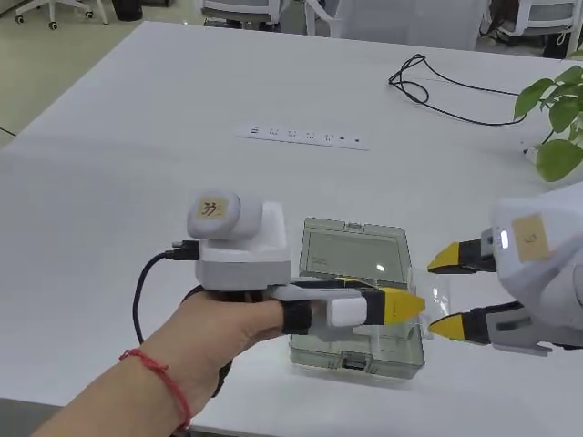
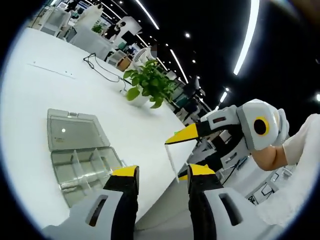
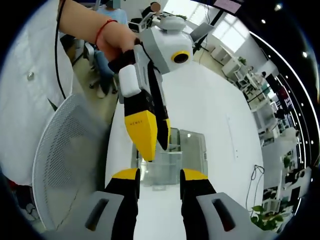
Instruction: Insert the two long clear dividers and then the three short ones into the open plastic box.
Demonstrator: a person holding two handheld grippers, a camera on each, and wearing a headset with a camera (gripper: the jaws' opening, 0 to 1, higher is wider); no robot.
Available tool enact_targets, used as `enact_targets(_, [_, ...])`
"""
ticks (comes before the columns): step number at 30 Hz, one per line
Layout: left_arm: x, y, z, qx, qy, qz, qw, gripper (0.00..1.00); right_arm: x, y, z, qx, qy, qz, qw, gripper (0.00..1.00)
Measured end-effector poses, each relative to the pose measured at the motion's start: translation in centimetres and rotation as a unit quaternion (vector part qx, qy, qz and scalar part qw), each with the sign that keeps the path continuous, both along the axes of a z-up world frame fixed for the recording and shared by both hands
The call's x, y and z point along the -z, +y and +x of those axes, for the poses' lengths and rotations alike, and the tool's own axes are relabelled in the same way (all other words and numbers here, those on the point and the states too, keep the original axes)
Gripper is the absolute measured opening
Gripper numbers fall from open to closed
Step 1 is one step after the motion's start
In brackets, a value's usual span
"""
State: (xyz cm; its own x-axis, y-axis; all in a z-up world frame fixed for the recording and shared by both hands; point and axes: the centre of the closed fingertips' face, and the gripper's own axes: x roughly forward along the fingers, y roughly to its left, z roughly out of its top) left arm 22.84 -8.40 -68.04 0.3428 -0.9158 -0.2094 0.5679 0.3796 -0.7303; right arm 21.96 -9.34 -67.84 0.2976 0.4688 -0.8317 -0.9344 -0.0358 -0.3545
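In the head view, the box (image 1: pixel 364 353) is sitting open on the table (image 1: pixel 137 137), lid lying back. A hand (image 1: pixel 228 332) is holding the left gripper (image 1: pixel 405 305) across the box's top, its yellow tips hanging over the right end. The right gripper (image 1: pixel 442 293) is waiting just beside that end, jaws standing wide.

In the left gripper view, the left gripper's own jaws are standing apart and gripping nothing. The box (image 2: pixel 82 165) is lying off to the left, with partitions already showing inside. The right gripper (image 2: pixel 173 159) is coming in from the right, and a thin clear divider (image 2: pixel 171 162) is spanning between its jaws.

In the right gripper view, the divider (image 3: pixel 161 167) is showing as a pale pane between the right gripper's own jaws. It is apparently being pinched by its ends, though clear plastic is reading poorly here. The box (image 3: pixel 192 145) is lying straight ahead, and the left gripper (image 3: pixel 156 150) is reaching down over it.

The step in hand is likely seating this divider. It is calling for an upright pane squared to its slots, both ends going down together. The free left tongs should be steadying the box wall rather than crowding the opening.
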Motion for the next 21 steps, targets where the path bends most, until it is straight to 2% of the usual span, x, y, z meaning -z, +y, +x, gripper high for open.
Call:
enact_targets(5, [-0.2, -0.5, -0.6, 0.004, 0.025, -0.021, 0.9995, 0.25, -0.6, 0.4, -0.4, -0.004, -0.007, -0.002, 1.0000, 0.33])
enact_targets(13, [-0.5, -1.1, -1.1, 0.013, 0.037, -0.036, 0.9986, 0.14, -0.8, 0.6, -0.9, -0.006, -0.008, -0.006, 0.9999, 0.33])
enact_targets(21, [-0.8, -1.4, -1.5, 0.021, 0.038, -0.046, 0.9980, 0.04, -0.8, 0.5, -1.1, -0.006, -0.008, -0.010, 0.9999, 0.33])
